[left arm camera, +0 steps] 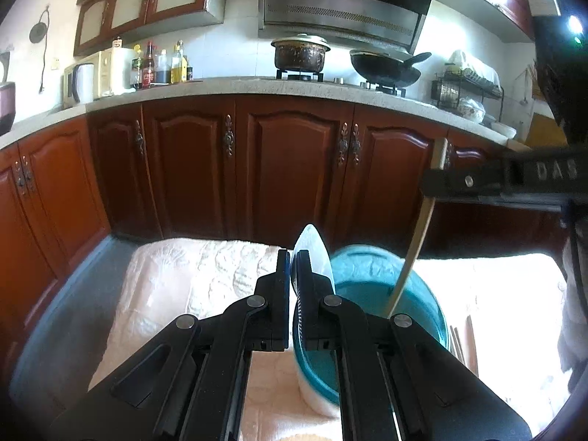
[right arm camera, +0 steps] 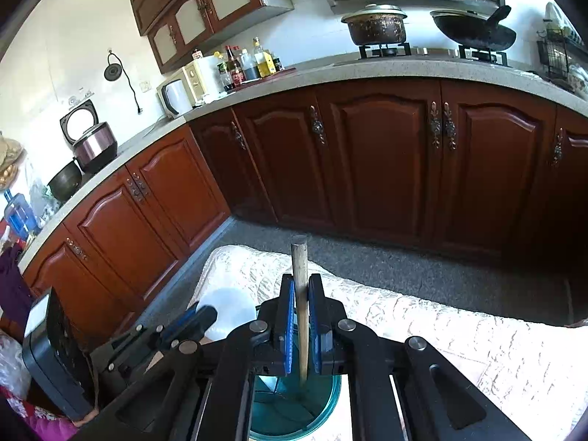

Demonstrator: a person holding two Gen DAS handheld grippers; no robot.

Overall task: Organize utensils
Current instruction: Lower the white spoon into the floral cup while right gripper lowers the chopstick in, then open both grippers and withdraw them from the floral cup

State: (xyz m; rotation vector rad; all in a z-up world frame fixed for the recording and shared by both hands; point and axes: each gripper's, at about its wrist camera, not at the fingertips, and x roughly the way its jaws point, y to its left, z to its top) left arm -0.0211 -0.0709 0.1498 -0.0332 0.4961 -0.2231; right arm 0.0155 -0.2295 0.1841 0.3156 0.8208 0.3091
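My left gripper [left arm camera: 292, 257] is shut on a white spoon [left arm camera: 312, 250], whose bowl sticks up past the fingertips. It hangs over the near left rim of a round teal utensil holder [left arm camera: 371, 286] on the cloth-covered table. My right gripper [right arm camera: 301, 283] is shut on a pale wooden chopstick [right arm camera: 300, 264]. The chopstick's lower end reaches down into the teal holder [right arm camera: 294, 404]. In the left wrist view the right gripper [left arm camera: 428, 183] comes in from the right, with the chopstick [left arm camera: 417, 235] slanting down into the holder. The left gripper [right arm camera: 204, 316] and the spoon [right arm camera: 229, 307] show at the left of the right wrist view.
A white quilted cloth [left arm camera: 191, 275] covers the table. Brown sticks [left arm camera: 461, 341] lie on it right of the holder. Beyond a strip of grey floor [right arm camera: 386, 261] stand dark red kitchen cabinets [left arm camera: 294, 161] under a counter with a pot, a wok and bottles.
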